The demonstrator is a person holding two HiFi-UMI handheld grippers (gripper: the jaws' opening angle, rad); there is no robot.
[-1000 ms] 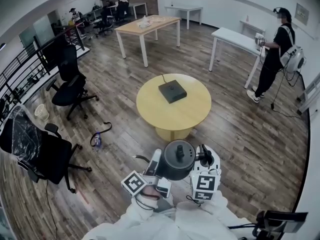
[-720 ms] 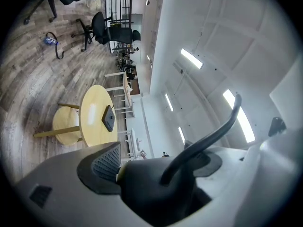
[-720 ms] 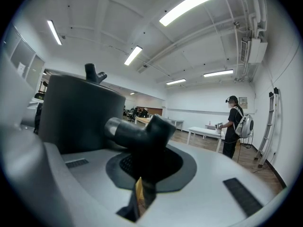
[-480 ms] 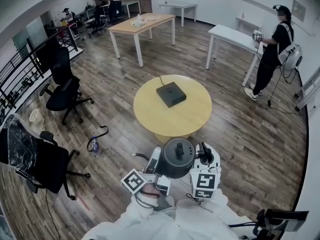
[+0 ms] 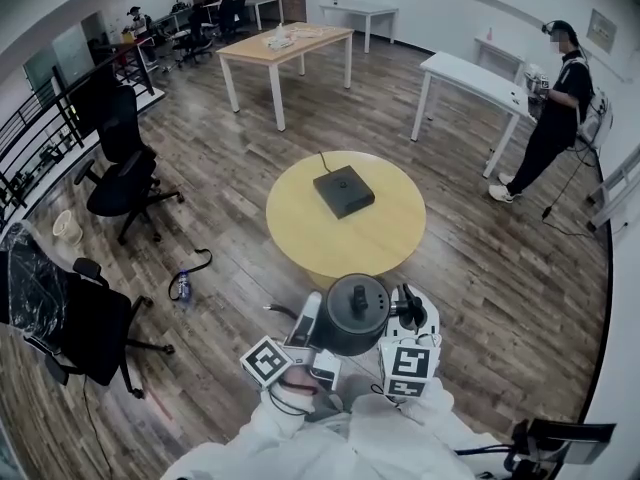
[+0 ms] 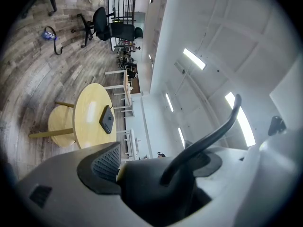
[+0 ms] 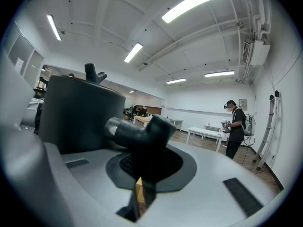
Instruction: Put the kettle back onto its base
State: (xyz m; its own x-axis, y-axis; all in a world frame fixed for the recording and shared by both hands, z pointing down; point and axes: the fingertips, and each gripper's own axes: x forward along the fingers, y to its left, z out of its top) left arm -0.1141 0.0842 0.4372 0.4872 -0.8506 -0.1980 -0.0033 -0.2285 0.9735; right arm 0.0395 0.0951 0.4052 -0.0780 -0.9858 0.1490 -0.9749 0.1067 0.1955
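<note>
So the kettle [image 5: 352,315] is in the air, well apart from the base [image 5: 343,190] on the tabletop [image 5: 300,230]. The left gripper [image 5: 311,323] jaws clamp its side and the right gripper [image 5: 404,314] jaws pinch its handle [image 7: 142,134].

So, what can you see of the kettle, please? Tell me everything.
The kettle is dark and round, with a lid and a small knob on top. It is upright, held in the air short of the round table, away from its base there. The left gripper and right gripper clamp it from opposite sides.
</note>
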